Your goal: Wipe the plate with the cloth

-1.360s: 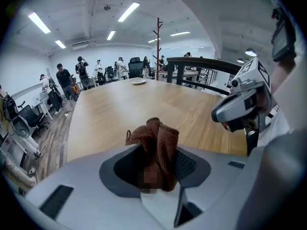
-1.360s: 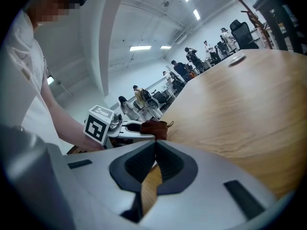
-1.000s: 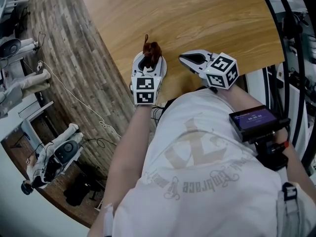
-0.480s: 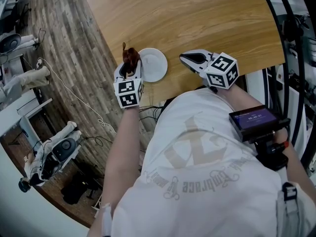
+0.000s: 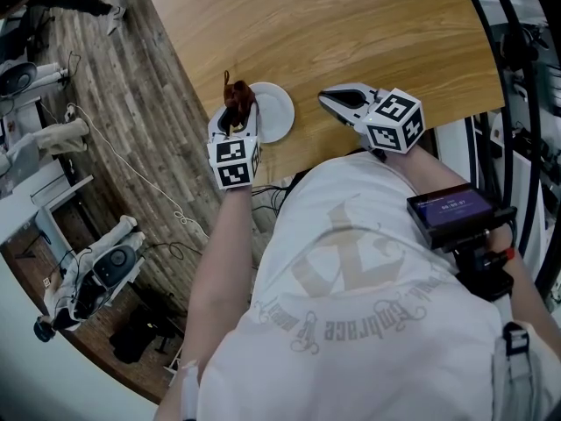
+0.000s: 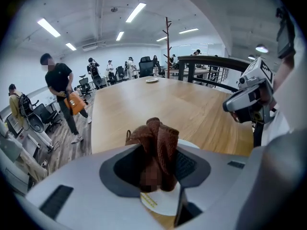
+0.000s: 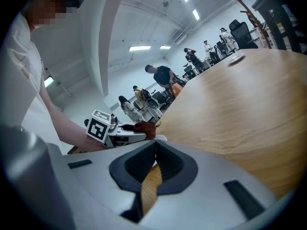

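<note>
A small white plate (image 5: 277, 112) lies near the front edge of the wooden table (image 5: 351, 33). My left gripper (image 5: 237, 108) is shut on a bunched brown cloth (image 5: 237, 95) and hangs over the plate's left rim. In the left gripper view the cloth (image 6: 156, 145) stands up between the jaws, with the plate (image 6: 160, 204) showing under them. My right gripper (image 5: 330, 103) is to the right of the plate, shut and empty, apart from it. In the right gripper view its jaws meet at the tip (image 7: 154, 150), and the cloth (image 7: 146, 128) is seen beyond.
The table's curved edge runs just left of the plate, with plank floor, a cable and robot equipment (image 5: 96, 274) beyond it. A person with an orange bag (image 6: 60, 83) walks past the table's far left. A small dish (image 6: 152, 80) sits far down the table.
The left gripper with the cloth slid left off the middle of the plate, uncovering it, then came back a little onto its left rim. The right gripper stayed put.
</note>
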